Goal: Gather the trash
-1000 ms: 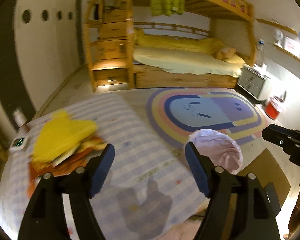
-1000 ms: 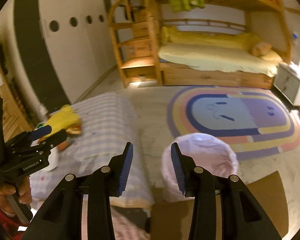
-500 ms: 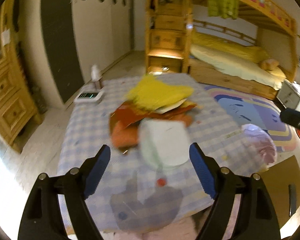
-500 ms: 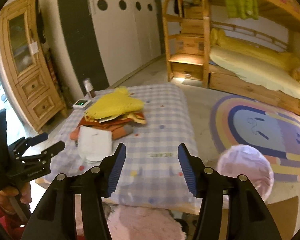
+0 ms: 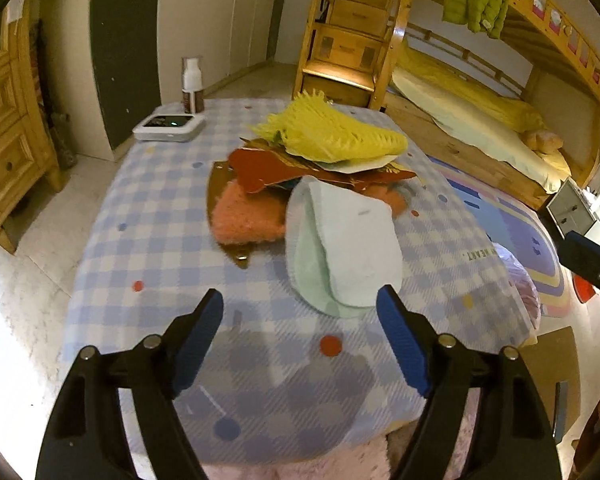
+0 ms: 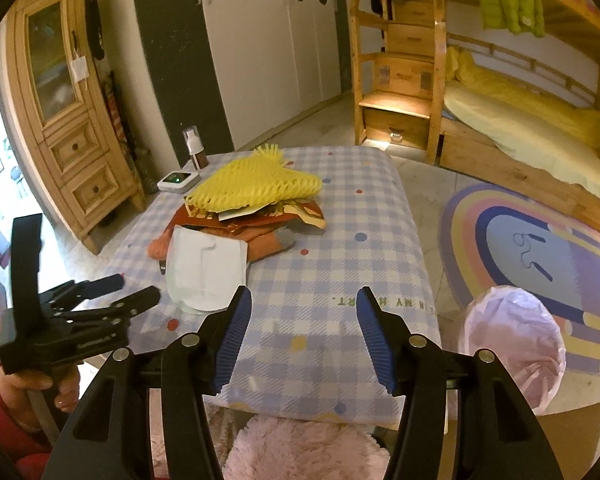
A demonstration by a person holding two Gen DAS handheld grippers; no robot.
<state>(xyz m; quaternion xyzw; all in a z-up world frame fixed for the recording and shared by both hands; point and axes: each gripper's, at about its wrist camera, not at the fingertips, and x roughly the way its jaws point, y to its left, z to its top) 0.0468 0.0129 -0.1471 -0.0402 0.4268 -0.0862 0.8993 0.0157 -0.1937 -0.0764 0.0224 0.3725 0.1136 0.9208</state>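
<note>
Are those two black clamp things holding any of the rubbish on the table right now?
No. The left gripper, jaws closing, and the right gripper are both empty. The white pad lies untouched on the table.

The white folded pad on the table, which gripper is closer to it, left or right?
Left. The left gripper hovers just short of the white folded pad, its jaws closing with nothing between them. The right gripper sits off to the pad's right, over bare checked tablecloth.

The checked tablecloth bears printed lettering ending in "HEART".
</note>
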